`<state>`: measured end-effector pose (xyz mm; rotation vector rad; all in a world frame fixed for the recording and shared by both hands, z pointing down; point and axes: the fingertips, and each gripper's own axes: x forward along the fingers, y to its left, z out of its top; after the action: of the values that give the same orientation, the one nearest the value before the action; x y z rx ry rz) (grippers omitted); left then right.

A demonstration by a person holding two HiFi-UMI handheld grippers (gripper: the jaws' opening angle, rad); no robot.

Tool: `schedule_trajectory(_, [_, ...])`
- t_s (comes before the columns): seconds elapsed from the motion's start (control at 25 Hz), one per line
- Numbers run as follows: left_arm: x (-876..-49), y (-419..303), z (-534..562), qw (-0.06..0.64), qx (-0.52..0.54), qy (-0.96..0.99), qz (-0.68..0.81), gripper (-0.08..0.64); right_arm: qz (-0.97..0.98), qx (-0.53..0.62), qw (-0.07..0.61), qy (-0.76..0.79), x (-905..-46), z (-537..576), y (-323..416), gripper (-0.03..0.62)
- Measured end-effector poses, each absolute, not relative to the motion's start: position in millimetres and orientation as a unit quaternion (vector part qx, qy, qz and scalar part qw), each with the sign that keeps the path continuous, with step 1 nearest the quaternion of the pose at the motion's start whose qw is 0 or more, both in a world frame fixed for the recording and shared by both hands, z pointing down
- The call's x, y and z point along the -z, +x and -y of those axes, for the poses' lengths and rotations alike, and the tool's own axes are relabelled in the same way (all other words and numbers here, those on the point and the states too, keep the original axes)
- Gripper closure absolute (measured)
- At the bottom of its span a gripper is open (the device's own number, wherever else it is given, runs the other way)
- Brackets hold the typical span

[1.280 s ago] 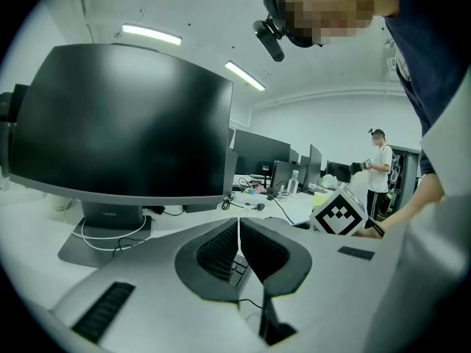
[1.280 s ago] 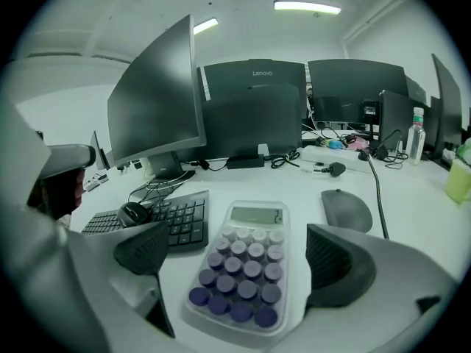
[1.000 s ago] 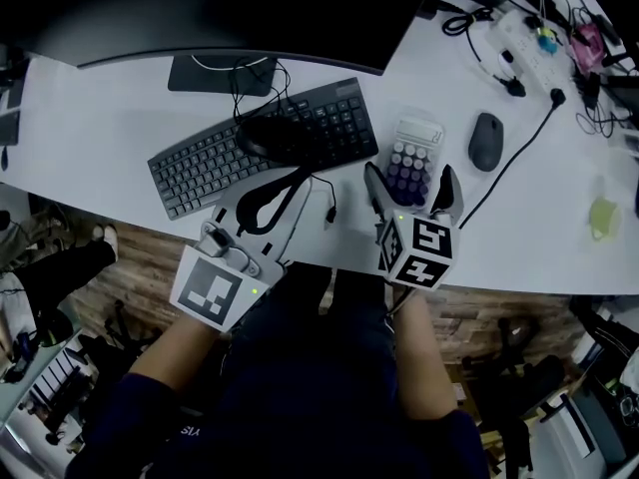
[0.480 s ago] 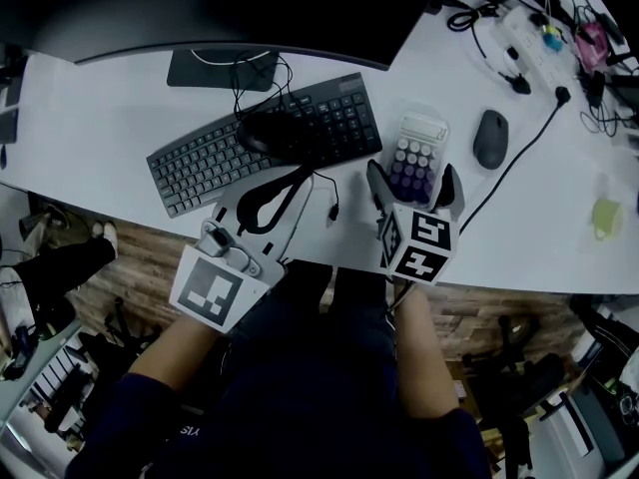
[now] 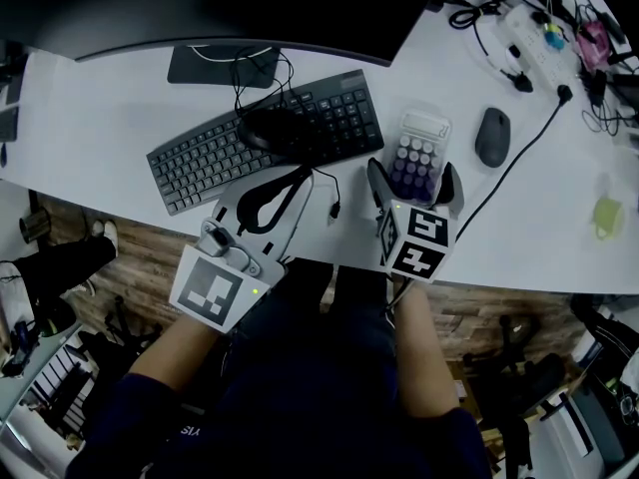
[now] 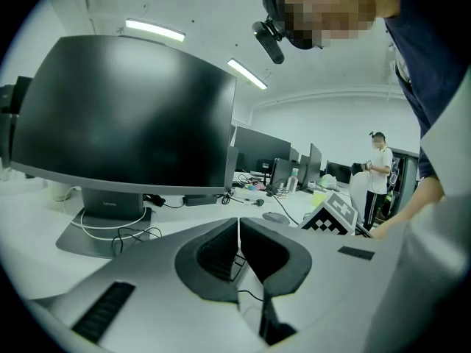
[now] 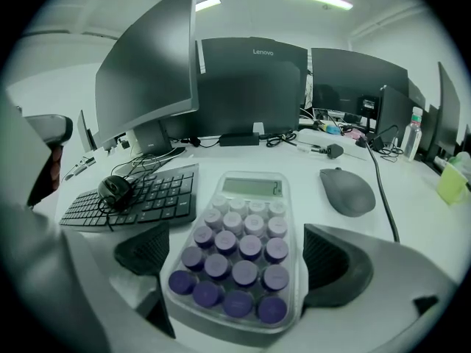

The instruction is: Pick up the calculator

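While it lies flat on the desk [image 5: 100,138], the calculator [image 7: 239,248] has its near end between the spread jaws of the right gripper [image 5: 411,172]. Its case is pale, its round keys deepen from lilac to dark purple toward the gripper, and its display sits at the far end. One ribbed pad stands just beside each long edge of the calculator. A sliver of desk shows between the left pad and the case; on the right I cannot tell whether pad and case touch. The gripper's marker cube [image 5: 416,242] sits behind the calculator's near end, at the desk edge.

Left of the calculator lies a black keyboard [image 5: 265,138], set at an angle, with a black mouse [image 5: 268,133] resting on its keys and its cord looped loosely. Right of the calculator, near but apart, sits a grey mouse [image 5: 490,138], and a black cable [image 5: 519,158] runs across the desk past it. Farther right of the calculator stands a small yellow-green cup [image 5: 604,216]; what it holds cannot be made out. Beyond the calculator rise dark monitors [image 7: 254,87].

Well left of the calculator, in front of the keyboard, the left gripper [image 6: 238,230] sits over the desk's near edge with its jaws pressed together tip to tip.
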<state>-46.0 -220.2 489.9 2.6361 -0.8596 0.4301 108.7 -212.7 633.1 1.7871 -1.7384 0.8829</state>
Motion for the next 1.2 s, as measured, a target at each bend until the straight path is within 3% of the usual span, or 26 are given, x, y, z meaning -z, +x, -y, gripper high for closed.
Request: schedule_trajectory(1.2, [-489.3, -46.7, 220.1, 0.170, -0.150, 0.925, 0.305, 0.526, 0.605, -0.344, 0.269, 0.665, -638.4, 212.4, 112.0, 0.084])
